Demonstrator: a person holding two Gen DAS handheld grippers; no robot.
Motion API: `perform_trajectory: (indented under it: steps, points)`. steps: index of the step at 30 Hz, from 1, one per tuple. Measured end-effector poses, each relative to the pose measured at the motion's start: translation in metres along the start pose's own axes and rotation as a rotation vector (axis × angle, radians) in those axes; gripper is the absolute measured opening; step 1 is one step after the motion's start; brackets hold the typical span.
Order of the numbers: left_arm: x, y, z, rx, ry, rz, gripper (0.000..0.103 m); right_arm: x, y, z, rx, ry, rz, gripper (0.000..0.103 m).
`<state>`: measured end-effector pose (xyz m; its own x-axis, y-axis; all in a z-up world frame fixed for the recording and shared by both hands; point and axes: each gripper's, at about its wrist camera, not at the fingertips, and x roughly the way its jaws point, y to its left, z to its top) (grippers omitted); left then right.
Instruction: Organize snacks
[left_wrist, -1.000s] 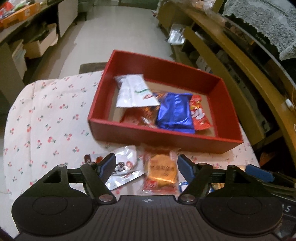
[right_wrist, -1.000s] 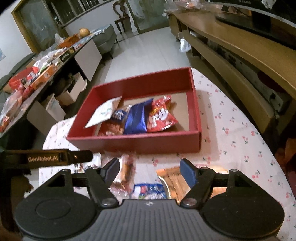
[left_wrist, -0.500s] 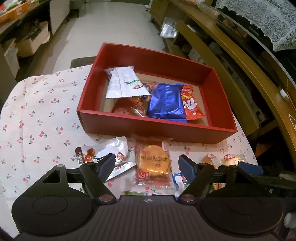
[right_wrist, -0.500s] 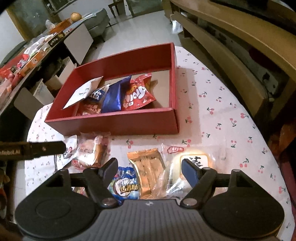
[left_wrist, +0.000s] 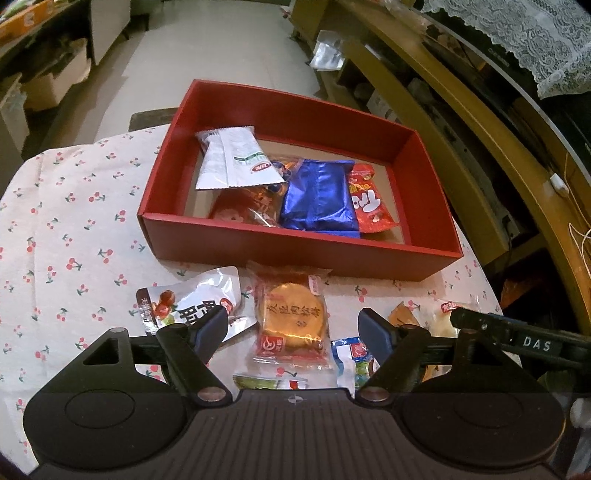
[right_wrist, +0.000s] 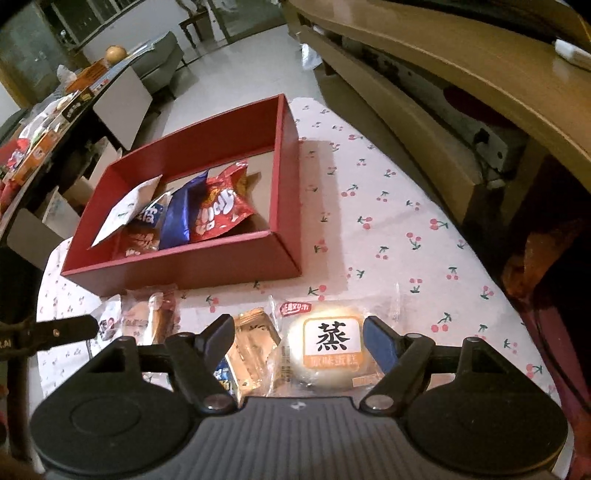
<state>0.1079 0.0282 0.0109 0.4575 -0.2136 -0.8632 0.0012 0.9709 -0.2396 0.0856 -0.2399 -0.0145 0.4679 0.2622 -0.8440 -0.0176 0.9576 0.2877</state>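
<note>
A red box (left_wrist: 295, 247) (right_wrist: 184, 266) on the cherry-print tablecloth holds a white packet (left_wrist: 232, 158), a blue packet (left_wrist: 317, 195), a red packet (left_wrist: 369, 201) and others. Loose snacks lie in front of it. My left gripper (left_wrist: 293, 325) is open above a round orange biscuit pack (left_wrist: 293, 317), beside a white date pack (left_wrist: 192, 299). My right gripper (right_wrist: 299, 339) is open around a white steamed-cake pack (right_wrist: 330, 347), with a brown cracker pack (right_wrist: 255, 343) at its left finger.
A wooden bench or shelf unit (left_wrist: 480, 110) (right_wrist: 461, 74) runs along the right of the table. A cluttered dark counter (right_wrist: 55, 110) and cardboard boxes stand at the left. The table edge (right_wrist: 517, 325) falls off to the right.
Both grippers pulled back and lower over the loose snacks. The right gripper shifted right, from the cracker pack to the steamed-cake pack. Both stayed open.
</note>
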Motion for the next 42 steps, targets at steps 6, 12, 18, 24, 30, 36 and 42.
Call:
perform_trajectory:
  steps: [6,12,18,24,30,36,42]
  points:
    - [0.006,-0.009,-0.004,0.018,0.027,-0.019,0.083,0.004,-0.002,0.0,-0.019,0.018,-0.03,0.092]
    - [0.014,-0.022,-0.009,0.054,0.053,-0.029,0.083,0.028,-0.001,-0.002,-0.095,0.062,-0.119,0.096]
    - [0.019,-0.026,-0.013,0.073,0.078,-0.032,0.083,0.034,-0.009,-0.002,-0.072,0.088,-0.115,0.097]
    - [0.021,-0.033,-0.015,0.095,0.087,-0.043,0.083,0.027,-0.007,-0.001,-0.07,0.087,-0.089,0.093]
    - [0.02,-0.03,-0.014,0.086,0.086,-0.041,0.083,0.024,-0.01,-0.003,-0.067,0.113,-0.052,0.096]
    - [0.018,-0.03,-0.013,0.087,0.084,-0.044,0.083,0.013,-0.016,0.0,-0.036,0.097,-0.018,0.096]
    - [0.018,-0.031,-0.014,0.088,0.084,-0.042,0.083,0.015,-0.014,0.0,-0.053,0.102,-0.022,0.099]
